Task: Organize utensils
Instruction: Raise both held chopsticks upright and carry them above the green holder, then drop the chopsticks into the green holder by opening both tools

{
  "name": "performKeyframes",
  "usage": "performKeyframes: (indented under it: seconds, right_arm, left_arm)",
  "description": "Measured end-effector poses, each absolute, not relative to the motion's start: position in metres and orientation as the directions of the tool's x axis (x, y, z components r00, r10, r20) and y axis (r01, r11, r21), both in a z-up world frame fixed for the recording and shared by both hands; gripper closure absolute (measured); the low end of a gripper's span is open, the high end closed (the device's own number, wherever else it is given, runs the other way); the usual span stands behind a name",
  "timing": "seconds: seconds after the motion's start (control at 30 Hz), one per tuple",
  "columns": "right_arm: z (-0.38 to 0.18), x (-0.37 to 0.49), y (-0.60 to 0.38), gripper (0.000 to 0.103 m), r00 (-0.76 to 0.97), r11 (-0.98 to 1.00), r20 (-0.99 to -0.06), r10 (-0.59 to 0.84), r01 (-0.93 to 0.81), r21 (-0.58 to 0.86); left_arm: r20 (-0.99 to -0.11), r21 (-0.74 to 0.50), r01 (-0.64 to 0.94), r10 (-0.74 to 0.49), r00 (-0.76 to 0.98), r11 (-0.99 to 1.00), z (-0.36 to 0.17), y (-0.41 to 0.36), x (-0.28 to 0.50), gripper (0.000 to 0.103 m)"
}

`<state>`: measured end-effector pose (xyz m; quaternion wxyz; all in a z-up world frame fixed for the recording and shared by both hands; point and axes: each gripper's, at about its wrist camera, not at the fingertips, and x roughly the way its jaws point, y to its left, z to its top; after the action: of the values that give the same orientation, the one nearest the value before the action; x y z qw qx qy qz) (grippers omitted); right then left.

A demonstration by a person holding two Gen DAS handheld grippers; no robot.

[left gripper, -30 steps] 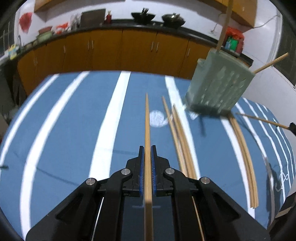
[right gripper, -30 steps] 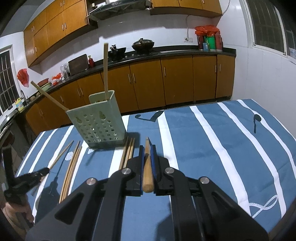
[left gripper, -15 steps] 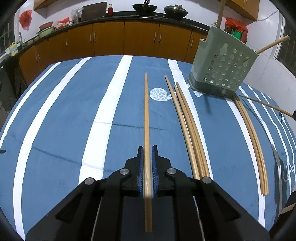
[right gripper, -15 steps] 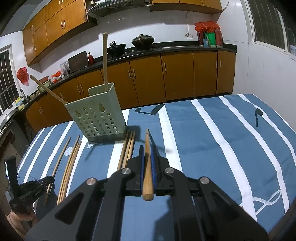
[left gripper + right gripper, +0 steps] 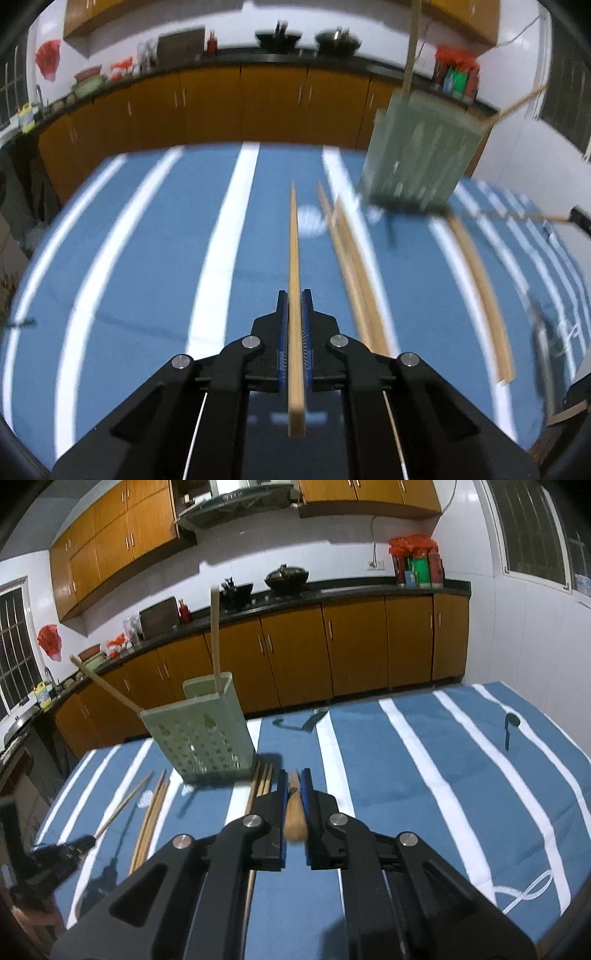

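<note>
Two grippers, left (image 5: 294,295) and right (image 5: 294,775), are each gripping one chopstick (image 5: 294,266) above the striped cloth (image 5: 147,258), carrying it toward the far green holder (image 5: 207,734), where each tip needs aligning over the open top.

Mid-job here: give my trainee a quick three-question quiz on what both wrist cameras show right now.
1. True or false: the left tool is shut on a chopstick.
2. How many chopsticks already stand in the green holder?
A) none B) two C) five
3. Fill in: the right tool grips a chopstick by its ____ end.

Key
1. True: the stick runs forward between the pads, out over the striped cloth.
2. B: one upright, one leaning out to the left.
3. Thick (butt) end; the rest points toward the holder.
</note>
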<state>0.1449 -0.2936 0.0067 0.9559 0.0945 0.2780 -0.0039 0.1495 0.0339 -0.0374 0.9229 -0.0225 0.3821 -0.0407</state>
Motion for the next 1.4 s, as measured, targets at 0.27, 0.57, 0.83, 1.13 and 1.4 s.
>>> performKeyframes:
  seconds: [0.27, 0.57, 0.83, 1.13, 1.4]
  right_arm:
    - [0.039, 0.139, -0.296, 0.095, 0.886, 0.979, -0.460, 0.061, 0.036, 0.200]
    - [0.104, 0.133, -0.293, 0.095, 0.931, 0.961, -0.325, 0.168, -0.081, 0.264]
    - [0.166, 0.139, -0.267, 0.095, 0.967, 0.958, -0.158, 0.197, -0.156, 0.239]
    - [0.163, 0.198, -0.248, 0.095, 0.976, 0.976, -0.167, 0.138, -0.105, 0.192]
    - [0.125, 0.238, -0.245, 0.095, 0.948, 0.973, -0.281, 0.149, -0.091, 0.211]
  left_arm:
    - [-0.549, -0.102, 0.088, -0.129, 0.826, 0.991, 0.041, 0.038, 0.152, 0.095]
    - [-0.435, -0.149, 0.151, -0.202, 0.878, 0.977, 0.109, 0.030, 0.157, 0.095]
    - [-0.267, -0.132, 0.215, -0.244, 0.932, 0.968, 0.168, -0.008, 0.161, 0.095]
    - [-0.169, -0.137, 0.192, -0.214, 0.962, 0.972, 0.176, -0.040, 0.208, 0.095]
    - [-0.263, -0.166, 0.175, -0.215, 0.941, 0.970, 0.125, -0.049, 0.248, 0.095]
